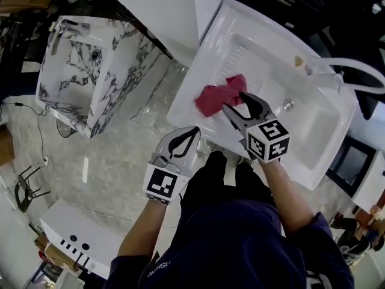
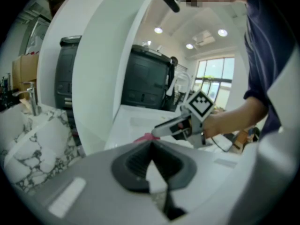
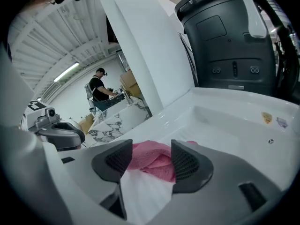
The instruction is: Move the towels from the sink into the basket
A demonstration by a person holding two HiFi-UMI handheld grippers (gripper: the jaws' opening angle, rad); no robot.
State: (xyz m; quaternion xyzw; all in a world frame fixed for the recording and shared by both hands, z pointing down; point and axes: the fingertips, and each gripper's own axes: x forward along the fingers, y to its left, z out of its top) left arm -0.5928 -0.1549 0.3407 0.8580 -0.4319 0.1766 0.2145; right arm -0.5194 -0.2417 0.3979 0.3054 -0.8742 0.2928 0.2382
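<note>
Lying crumpled on ribbed drainer at left of white sink (image 1: 328,134), centre of head view: pink-red towel (image 1: 218,95), folds bunched. Right gripper (image 1: 234,101) at towel's lower right edge, fingers (image 3: 190,165) spread wide. Towel shows between them in right gripper view, pads not pressing it. Left gripper (image 1: 194,131) lower left of towel, just past sink's near rim, fingers (image 2: 136,165) closed together, holding nothing.
</note>
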